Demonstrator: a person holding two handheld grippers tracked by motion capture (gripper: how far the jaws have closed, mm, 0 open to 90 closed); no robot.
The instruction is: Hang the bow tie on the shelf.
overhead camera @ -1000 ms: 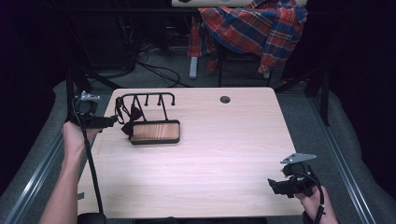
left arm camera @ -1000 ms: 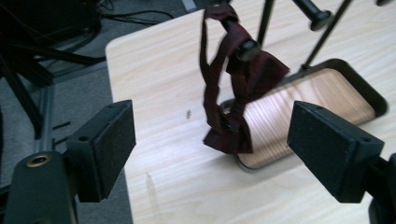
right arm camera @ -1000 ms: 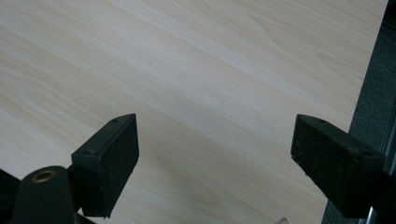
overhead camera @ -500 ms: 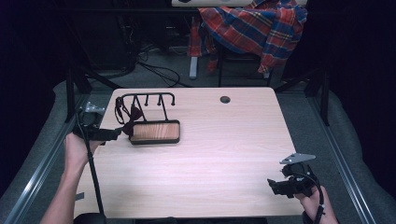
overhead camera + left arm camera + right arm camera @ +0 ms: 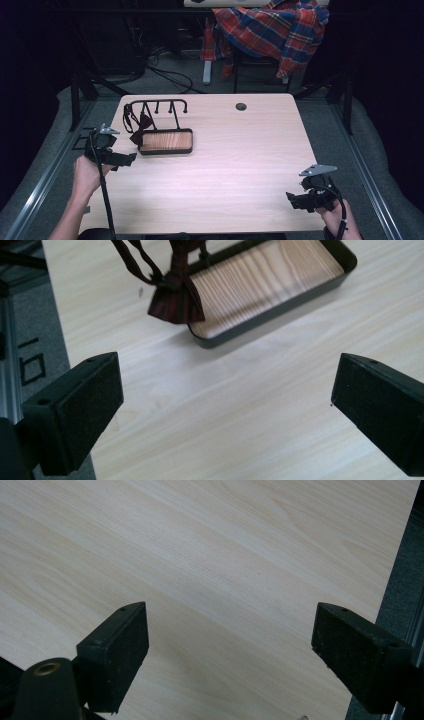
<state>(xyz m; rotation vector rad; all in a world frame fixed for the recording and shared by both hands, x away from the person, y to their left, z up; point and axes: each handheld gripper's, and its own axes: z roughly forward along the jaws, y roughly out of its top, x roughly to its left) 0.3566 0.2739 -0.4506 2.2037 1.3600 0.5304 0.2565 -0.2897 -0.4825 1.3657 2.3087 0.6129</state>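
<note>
— Changes since a second ago?
— Left gripper (image 5: 125, 159) has drawn back from the black rack (image 5: 156, 107) toward the table's (image 5: 240, 165) near-left edge, jaws wide, empty.
— And the dark red bow tie (image 5: 175, 302)?
— Hanging on the rack, touching the wooden tray's (image 5: 166, 141) corner.
— Right gripper (image 5: 294, 200)?
— Unmoved near the right corner, jaws spread, empty.

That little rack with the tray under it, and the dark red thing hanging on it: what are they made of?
The rack looks like thin metal rod painted matte black. The tray has a dark, probably metal rim around a pale floor with straight wood grain, possibly veneer or laminate. The dark red thing seems to be soft fabric, folded and creased like a bow tie, on thin straps.
</note>
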